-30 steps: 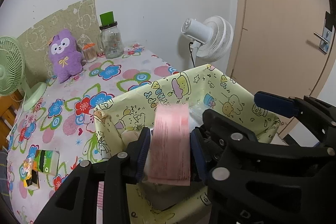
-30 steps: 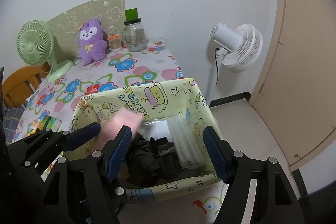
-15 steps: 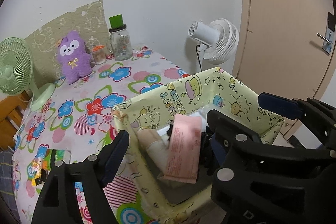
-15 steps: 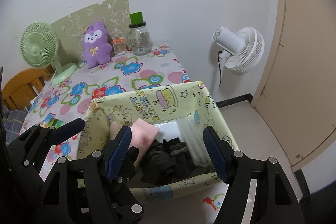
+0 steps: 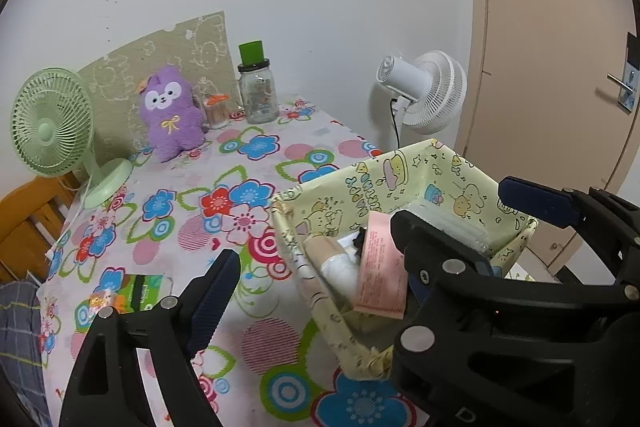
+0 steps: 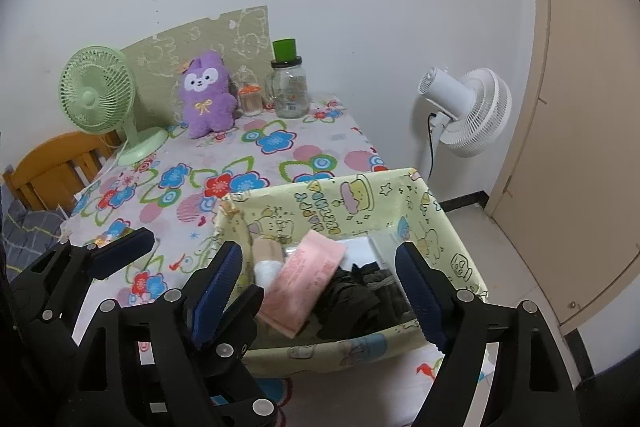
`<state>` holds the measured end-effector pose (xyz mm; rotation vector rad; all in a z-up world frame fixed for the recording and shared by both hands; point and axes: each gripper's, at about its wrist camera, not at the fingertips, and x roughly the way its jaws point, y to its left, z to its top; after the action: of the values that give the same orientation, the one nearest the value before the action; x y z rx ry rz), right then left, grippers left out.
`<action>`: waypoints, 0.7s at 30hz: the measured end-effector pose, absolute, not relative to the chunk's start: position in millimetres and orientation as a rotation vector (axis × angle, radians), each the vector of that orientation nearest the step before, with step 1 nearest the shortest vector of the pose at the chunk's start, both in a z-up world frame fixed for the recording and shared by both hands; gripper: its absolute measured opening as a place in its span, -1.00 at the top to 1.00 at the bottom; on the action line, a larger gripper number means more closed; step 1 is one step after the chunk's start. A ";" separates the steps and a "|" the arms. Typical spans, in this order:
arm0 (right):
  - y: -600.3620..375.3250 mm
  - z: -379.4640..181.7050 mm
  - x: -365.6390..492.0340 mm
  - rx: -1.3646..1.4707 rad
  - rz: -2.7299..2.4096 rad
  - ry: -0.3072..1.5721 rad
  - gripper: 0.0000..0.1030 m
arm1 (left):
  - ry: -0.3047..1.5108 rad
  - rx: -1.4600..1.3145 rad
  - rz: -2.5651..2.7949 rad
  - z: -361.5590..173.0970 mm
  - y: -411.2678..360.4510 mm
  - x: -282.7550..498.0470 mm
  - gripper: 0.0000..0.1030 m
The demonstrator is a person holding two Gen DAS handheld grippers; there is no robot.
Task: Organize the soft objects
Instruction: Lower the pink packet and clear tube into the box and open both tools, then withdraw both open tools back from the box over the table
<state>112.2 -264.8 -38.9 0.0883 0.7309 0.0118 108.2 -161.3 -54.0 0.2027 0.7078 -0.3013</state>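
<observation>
A second ago the left gripper (image 5: 316,291) was clamped on the pink packet (image 6: 302,281), held above the yellow cartoon-print bin (image 6: 460,251); its jaws have just been opening and now stand wide with nothing between them, the packet released. The packet now lies inside the bin, tilted, leaning against a beige-and-white roll (image 6: 266,259) at the bin's left wall and resting partly on a heap of dark clothing (image 6: 356,301), with a clear plastic pack (image 6: 384,245) beyond it. In the left wrist view the packet has slid from between the pads to the right, and the floral tablecloth (image 5: 168,211) fills much more of the picture than before, with a green packet (image 5: 140,293) lying on it just ahead of the left finger. The right gripper (image 6: 320,291) hangs over the bin's near edge; its jaws have also just been opening and are spread wide, empty, framing the packet and clothing below without touching them. The purple plush toy (image 6: 206,95), glass jar (image 6: 290,93), green desk fan (image 6: 98,91) and white floor fan (image 6: 470,111) stand where they did, only appearing a little farther away than a second ago.
</observation>
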 end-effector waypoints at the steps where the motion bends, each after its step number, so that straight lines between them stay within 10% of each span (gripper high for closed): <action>1: -262.6 -37.5 110.6 0.088 0.013 0.728 -0.59 | 0.705 0.201 -0.299 -52.8 -159.0 106.8 -0.70; 21: -227.7 -17.6 85.8 0.082 0.034 0.680 -0.67 | 0.647 0.191 -0.255 -33.9 -123.3 76.8 -0.84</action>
<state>85.8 -227.7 -17.6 0.0817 0.6802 0.0338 76.8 -123.3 -33.9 0.1908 0.6475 -0.2555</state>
